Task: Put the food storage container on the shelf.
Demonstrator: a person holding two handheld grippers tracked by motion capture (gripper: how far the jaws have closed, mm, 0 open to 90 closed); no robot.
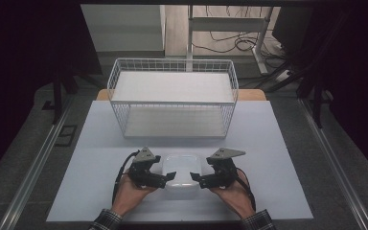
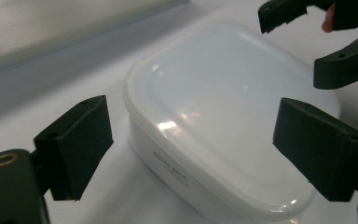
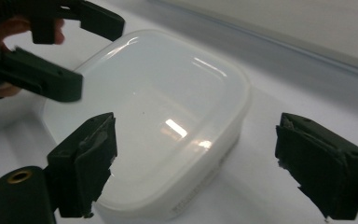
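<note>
**Box sits between two gaping grippers**

While both hands rest low on the table (image 1: 100, 129), the white lidded box (image 1: 182, 175) sits on it near the front edge, right between the two grippers. Left gripper (image 1: 165, 178), jaws spread wide, flanks the box's left end; in the left gripper view the box (image 2: 223, 116) lies ahead of the parted jaws, neither pad pressing on it. Right gripper (image 1: 199, 181), same story: jaws apart at the box's right end, pads clear of the box (image 3: 158, 116) in the right gripper view. Behind the box stands a white wire basket (image 1: 172, 67), well apart from it.
</note>
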